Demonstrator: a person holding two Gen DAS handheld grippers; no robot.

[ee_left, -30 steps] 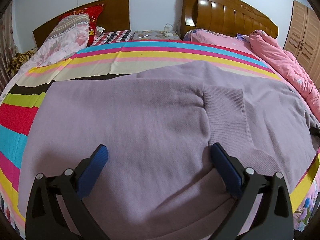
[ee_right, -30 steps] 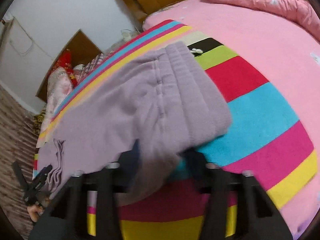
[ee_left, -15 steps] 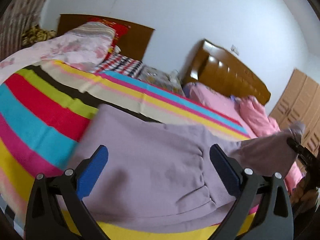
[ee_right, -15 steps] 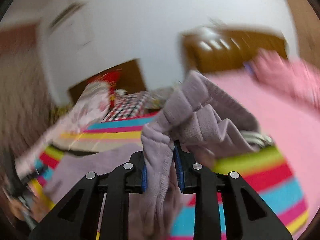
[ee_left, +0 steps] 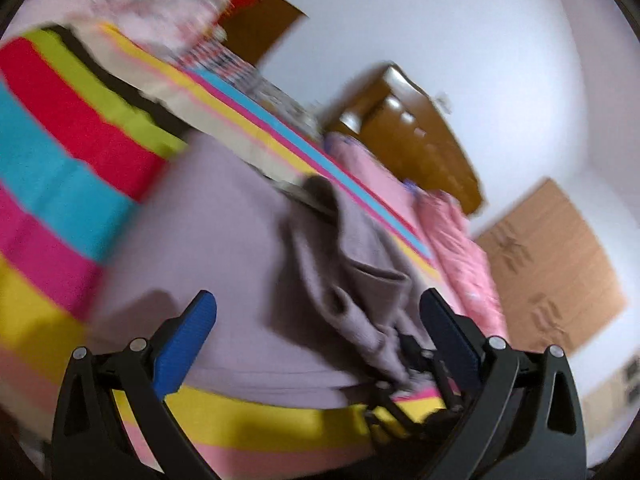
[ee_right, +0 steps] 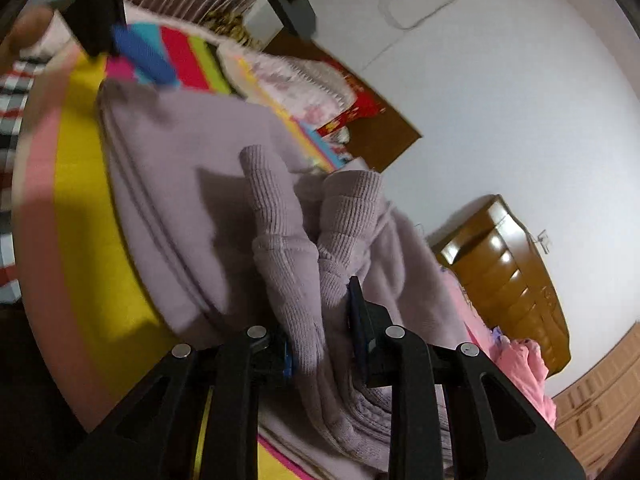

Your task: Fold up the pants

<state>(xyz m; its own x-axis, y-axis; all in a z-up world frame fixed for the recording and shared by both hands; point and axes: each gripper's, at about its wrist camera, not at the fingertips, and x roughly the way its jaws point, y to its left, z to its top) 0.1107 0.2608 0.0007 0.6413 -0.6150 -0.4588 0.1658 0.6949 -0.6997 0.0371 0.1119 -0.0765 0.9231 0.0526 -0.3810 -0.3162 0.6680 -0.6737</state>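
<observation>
Lilac knit pants (ee_left: 224,240) lie on the striped blanket. My left gripper (ee_left: 318,334) is open and empty, just above the pants' near edge. My right gripper (ee_right: 322,320) is shut on the pants' ribbed cuffs (ee_right: 316,236) and holds them lifted over the flat part of the pants (ee_right: 160,168). In the left wrist view the lifted fabric (ee_left: 360,276) hangs to the right gripper (ee_left: 404,364) at the lower right. The left gripper's blue pad (ee_right: 136,52) shows at the top left of the right wrist view.
The striped blanket (ee_left: 68,148) covers the bed. A pink quilt (ee_left: 460,240) lies on the right side. Wooden headboards (ee_left: 420,136) and a white wall are at the back. Pillows (ee_right: 304,80) are piled at the head end. A wooden wardrobe (ee_left: 552,256) stands right.
My right gripper has closed on the cuffs and carried them up and over toward the left. My left gripper stayed open and has tilted and swung left.
</observation>
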